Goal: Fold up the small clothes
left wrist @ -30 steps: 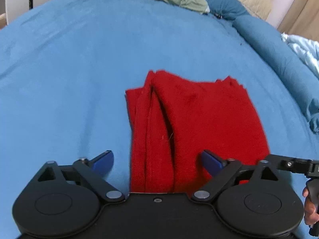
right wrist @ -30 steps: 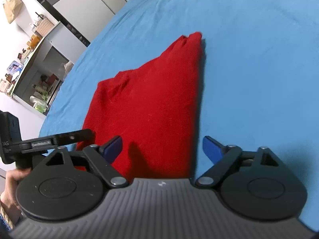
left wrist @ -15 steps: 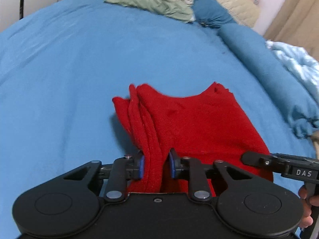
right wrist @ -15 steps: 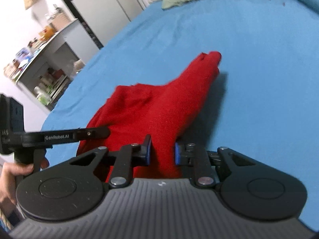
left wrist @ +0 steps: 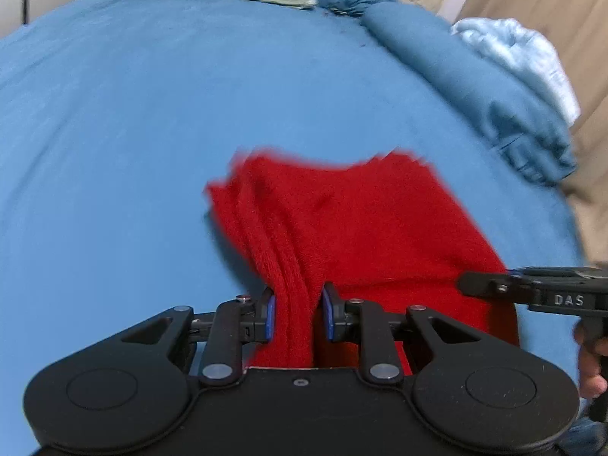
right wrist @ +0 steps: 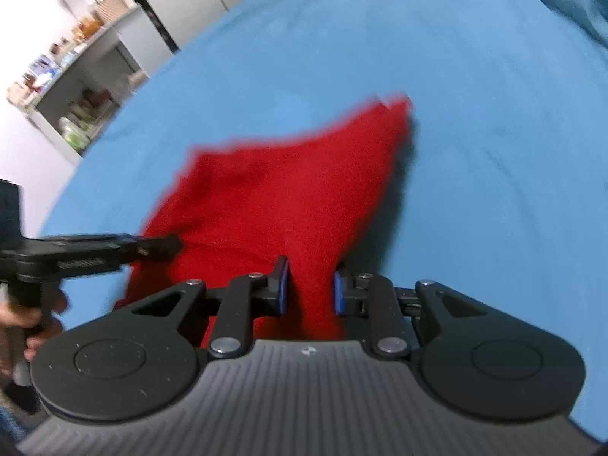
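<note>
Two grippers: each grips one near corner of the same red garment (left wrist: 353,224), which lies partly on the blue bedsheet (left wrist: 114,152).
Left gripper (left wrist: 298,317): jaws narrow, blue pads (left wrist: 270,317) pressed on a bunched, ribbed edge of the cloth; the pinched cloth below the pads is hidden by the black body.
Left of those jaws: bare sheet only.
Ahead of those jaws: the garment fans outward, its far edge smeared by motion blur, so the outline there is hard to read.
Right of those jaws: the other tool's black arm crosses the cloth, lettering "DAS" cut off; a hand shows only partly at the frame edge.
Right gripper (right wrist: 309,290): jaws narrow, clamped on a fold of the garment (right wrist: 288,197).
Left of these jaws: the left tool's arm, its label blurred; cluttered shelves (right wrist: 72,87) beyond, contents too blurred to name.
Ahead of these jaws: the cloth tapers to a blurred tip.
Right of these jaws: sheet.
</note>
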The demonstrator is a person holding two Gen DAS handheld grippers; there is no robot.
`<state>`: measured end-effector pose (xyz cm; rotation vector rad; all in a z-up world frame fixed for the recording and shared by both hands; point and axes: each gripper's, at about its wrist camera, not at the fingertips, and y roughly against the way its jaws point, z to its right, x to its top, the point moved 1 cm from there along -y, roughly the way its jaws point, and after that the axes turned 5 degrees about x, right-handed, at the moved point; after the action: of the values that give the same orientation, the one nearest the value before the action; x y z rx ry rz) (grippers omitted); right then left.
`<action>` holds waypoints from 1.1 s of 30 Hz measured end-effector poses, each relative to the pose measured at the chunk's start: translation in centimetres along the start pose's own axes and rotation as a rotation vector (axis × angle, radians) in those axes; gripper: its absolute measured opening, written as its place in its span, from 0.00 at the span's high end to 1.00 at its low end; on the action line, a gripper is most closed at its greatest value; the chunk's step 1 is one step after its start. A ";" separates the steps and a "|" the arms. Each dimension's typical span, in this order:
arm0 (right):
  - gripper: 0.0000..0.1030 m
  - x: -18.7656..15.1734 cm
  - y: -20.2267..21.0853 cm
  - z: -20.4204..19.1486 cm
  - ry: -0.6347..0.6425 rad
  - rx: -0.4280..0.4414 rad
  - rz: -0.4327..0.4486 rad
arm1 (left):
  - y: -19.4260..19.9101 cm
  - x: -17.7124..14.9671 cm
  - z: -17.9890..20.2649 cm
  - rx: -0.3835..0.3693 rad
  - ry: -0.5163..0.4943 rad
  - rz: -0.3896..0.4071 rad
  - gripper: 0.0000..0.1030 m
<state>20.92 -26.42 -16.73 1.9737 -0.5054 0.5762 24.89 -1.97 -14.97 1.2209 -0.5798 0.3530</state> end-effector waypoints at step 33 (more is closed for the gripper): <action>0.00 -0.8 16.2 -7.5 0.026 -0.155 0.363 | 16.4 -0.3 2.6 0.289 -0.028 0.280 0.00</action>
<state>9.66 -26.62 -2.82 1.7344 -0.8755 0.7623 15.04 0.72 -1.85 1.4254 -0.7447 0.6747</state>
